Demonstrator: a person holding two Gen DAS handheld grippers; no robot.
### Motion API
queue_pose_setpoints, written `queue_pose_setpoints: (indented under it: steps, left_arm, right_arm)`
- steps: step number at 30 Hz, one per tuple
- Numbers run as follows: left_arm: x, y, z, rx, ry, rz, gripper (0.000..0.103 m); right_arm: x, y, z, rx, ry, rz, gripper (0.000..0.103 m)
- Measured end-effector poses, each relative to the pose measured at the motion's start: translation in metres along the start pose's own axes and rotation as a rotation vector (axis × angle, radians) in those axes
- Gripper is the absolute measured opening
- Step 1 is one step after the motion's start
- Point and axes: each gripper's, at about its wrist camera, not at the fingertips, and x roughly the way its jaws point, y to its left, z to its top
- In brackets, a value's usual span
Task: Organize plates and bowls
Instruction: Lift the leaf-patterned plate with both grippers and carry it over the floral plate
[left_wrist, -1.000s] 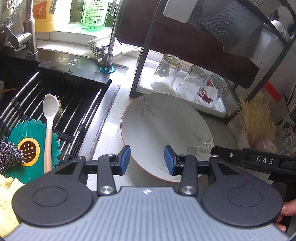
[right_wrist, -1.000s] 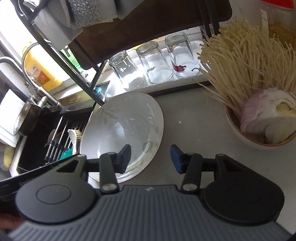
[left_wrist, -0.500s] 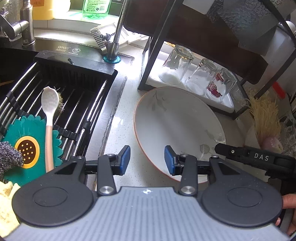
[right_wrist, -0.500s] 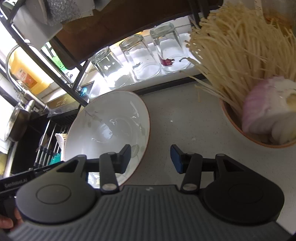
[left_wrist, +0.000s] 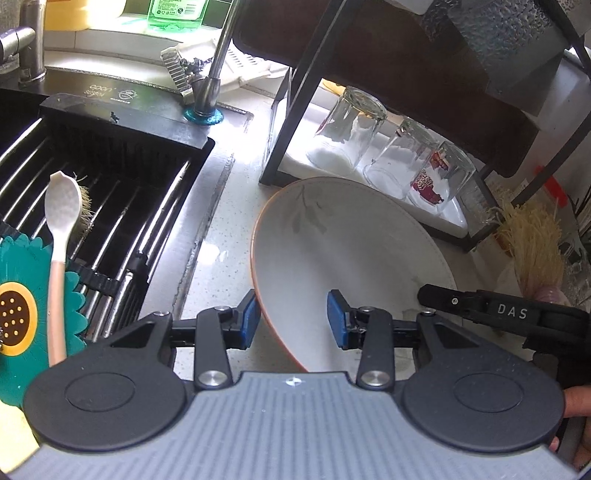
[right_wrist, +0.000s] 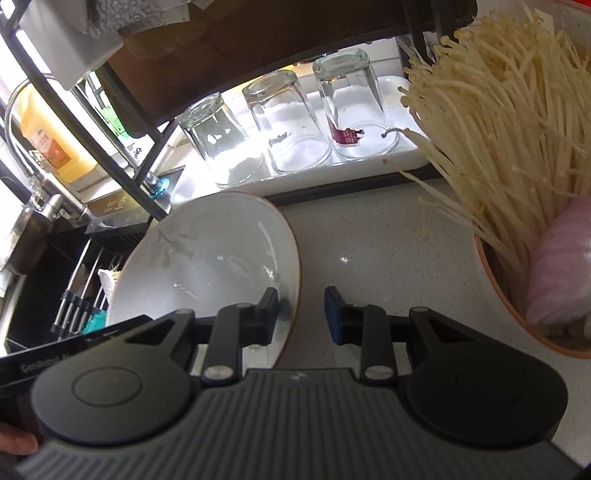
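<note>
Evidently little is done; the plate (left_wrist: 347, 240) lies on the counter (left_wrist: 218, 229) between sink (left_wrist: 110, 192) and rack (left_wrist: 295, 110); the left gripper (left_wrist: 291, 323) and right gripper (right_wrist: 301, 314) straddle opposite rims, jaws apart, gripping nothing; closing, lifting and stowing remain, as does the bowl (right_wrist: 517, 314) of mushrooms.

plate (left_wrist: 351, 251) near rim: behind left tool body | bowl (right_wrist: 517, 317): cut by right edge | brush (left_wrist: 85, 206): mostly behind spoon (left_wrist: 61, 221)

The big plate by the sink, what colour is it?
The plate is white with a faint grey leaf sprig and orange-brown rim, clearest in the left wrist view.
</note>
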Motion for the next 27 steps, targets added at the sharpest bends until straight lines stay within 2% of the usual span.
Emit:
queue_pose_setpoints:
  steps: [4, 6, 8, 11, 15, 27]
  left_arm:
    - [0.004, -0.002, 0.003, 0.006, 0.019, 0.016, 0.038]
    - [0.005, -0.002, 0.004, 0.008, 0.032, 0.022, 0.027]
    - [0.004, -0.003, 0.003, 0.007, 0.051, 0.036, 0.024]
    - [-0.002, -0.011, 0.001, 0.051, 0.058, 0.055, 0.024]
    - [-0.016, -0.018, -0.002, 0.043, 0.060, 0.052, 0.024]
    - [-0.085, -0.056, -0.018, 0.042, 0.040, 0.047, 0.024]
  right_arm:
    - [0.002, 0.000, 0.001, 0.014, -0.008, 0.012, 0.025]
    - [0.003, 0.001, 0.001, 0.014, -0.003, 0.019, 0.018]
    - [0.002, 0.003, 0.002, 0.007, 0.004, 0.006, 0.019]
    - [-0.002, 0.001, 0.001, -0.003, 0.008, 0.012, 0.019]
    - [-0.014, -0.001, 0.001, -0.003, 0.005, 0.017, 0.019]
    - [-0.090, 0.005, -0.010, -0.031, -0.017, 0.043, 0.019]
